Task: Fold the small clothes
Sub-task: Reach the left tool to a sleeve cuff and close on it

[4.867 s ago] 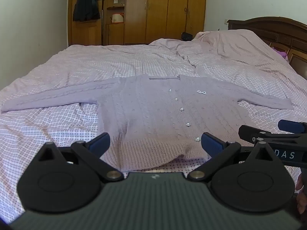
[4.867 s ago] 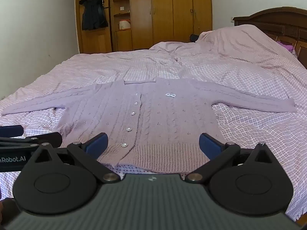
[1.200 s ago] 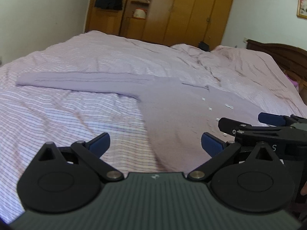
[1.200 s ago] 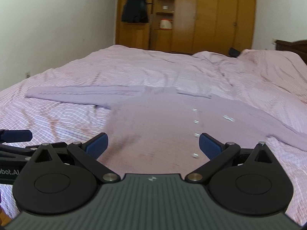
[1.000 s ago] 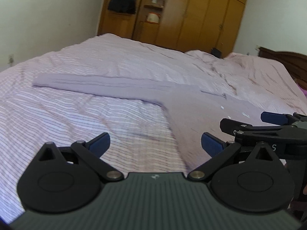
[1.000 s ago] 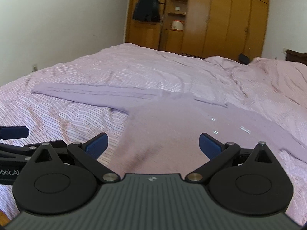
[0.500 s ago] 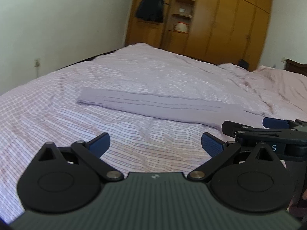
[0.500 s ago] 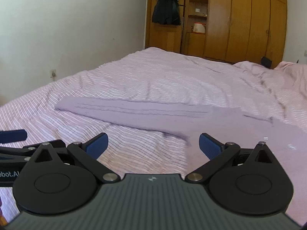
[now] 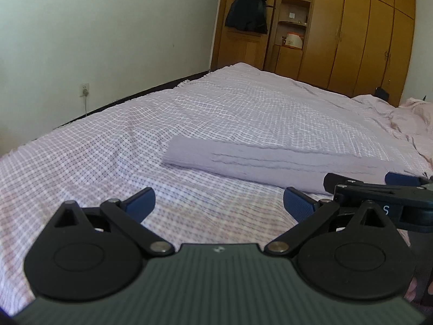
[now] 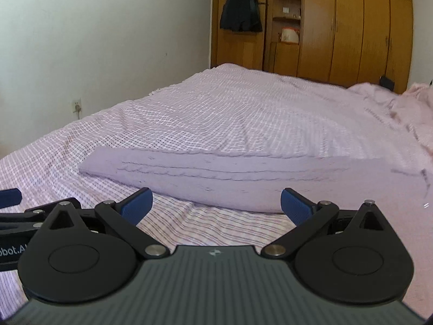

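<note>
Cardigan sleeve (image 10: 189,178) lying flat on bed (image 10: 243,113); left tongs (image 9: 217,203) and right tongs (image 10: 215,203) both hovering apart near it, risking pinching the bedsheet (image 9: 81,162) underneath too.

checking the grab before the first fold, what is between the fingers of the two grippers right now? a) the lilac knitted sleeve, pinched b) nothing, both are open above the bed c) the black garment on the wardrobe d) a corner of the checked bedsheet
b: the left gripper and right gripper both have their blue fingers spread wide, with the lilac knitted cardigan sleeve lying flat on the pink checked bedsheet ahead of them, ungrasped.
</note>
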Available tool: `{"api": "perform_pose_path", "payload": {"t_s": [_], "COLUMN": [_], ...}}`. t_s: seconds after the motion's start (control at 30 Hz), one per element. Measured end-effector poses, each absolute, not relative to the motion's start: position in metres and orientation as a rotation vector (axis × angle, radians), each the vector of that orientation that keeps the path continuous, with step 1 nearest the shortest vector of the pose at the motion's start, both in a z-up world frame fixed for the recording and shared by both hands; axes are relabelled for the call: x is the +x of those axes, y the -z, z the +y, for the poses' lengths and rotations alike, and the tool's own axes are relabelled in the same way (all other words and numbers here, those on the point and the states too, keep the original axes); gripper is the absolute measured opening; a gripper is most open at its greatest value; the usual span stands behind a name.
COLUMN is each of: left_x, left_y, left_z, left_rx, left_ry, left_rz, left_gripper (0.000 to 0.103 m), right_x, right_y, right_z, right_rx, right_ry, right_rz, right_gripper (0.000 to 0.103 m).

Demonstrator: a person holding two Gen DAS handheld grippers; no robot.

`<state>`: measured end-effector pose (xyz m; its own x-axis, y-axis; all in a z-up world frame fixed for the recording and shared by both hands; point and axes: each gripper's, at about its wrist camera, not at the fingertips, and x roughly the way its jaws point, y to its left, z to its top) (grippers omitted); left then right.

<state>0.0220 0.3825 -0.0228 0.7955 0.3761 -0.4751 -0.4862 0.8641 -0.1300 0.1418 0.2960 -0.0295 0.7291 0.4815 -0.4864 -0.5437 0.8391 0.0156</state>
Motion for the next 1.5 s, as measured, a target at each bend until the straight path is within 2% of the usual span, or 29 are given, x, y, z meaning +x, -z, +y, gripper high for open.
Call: {"api": "perform_pose_path", "payload": {"t_s": [0.4, 0.63, 0.83, 0.97, 1.2, 1.27, 1.3, 1.33, 1.37, 1.5], "left_x": [0.086, 0.115, 0.135, 0.145, 0.141, 0.137, 0.134, 0.132, 0.131, 0.127], "left_y": [0.062, 0.091, 0.096, 0.097, 0.101, 0.1, 0.1, 0.1, 0.102, 0.098], "left_z": [0.432, 0.464, 0.475, 0.489, 0.502, 0.499, 0.497, 0.496, 0.496, 0.489], "left_rx": [-0.382, -0.532, -0.532, -0.598, -0.686, -0.676, -0.675, -0.683, -0.695, -0.66], "left_ry": [-0.437, -0.457, -0.452, -0.437, -0.403, -0.428, -0.46, -0.491, -0.528, -0.552], "left_rz": [0.441, 0.455, 0.437, 0.388, 0.299, 0.292, 0.291, 0.288, 0.296, 0.293], "left_gripper": [0.103, 0.103, 0.103, 0.103, 0.103, 0.093, 0.077, 0.038, 0.014, 0.013], "right_x": [0.216, 0.234, 0.229, 0.231, 0.249, 0.252, 0.251, 0.249, 0.248, 0.243], "right_y": [0.068, 0.076, 0.08, 0.078, 0.077, 0.079, 0.079, 0.078, 0.078, 0.074], "right_z": [0.337, 0.345, 0.342, 0.34, 0.32, 0.316, 0.316, 0.317, 0.319, 0.326], "right_rx": [0.007, -0.021, -0.029, -0.02, 0.071, 0.084, 0.086, 0.081, 0.071, 0.06], "right_ry": [-0.532, -0.488, -0.621, -0.592, -0.522, -0.524, -0.531, -0.543, -0.553, -0.582], "right_rz": [0.654, 0.592, 0.605, 0.538, 0.531, 0.539, 0.537, 0.532, 0.525, 0.509], "right_gripper": [0.103, 0.103, 0.103, 0.103, 0.103, 0.103, 0.103, 0.103, 0.103, 0.103]}}
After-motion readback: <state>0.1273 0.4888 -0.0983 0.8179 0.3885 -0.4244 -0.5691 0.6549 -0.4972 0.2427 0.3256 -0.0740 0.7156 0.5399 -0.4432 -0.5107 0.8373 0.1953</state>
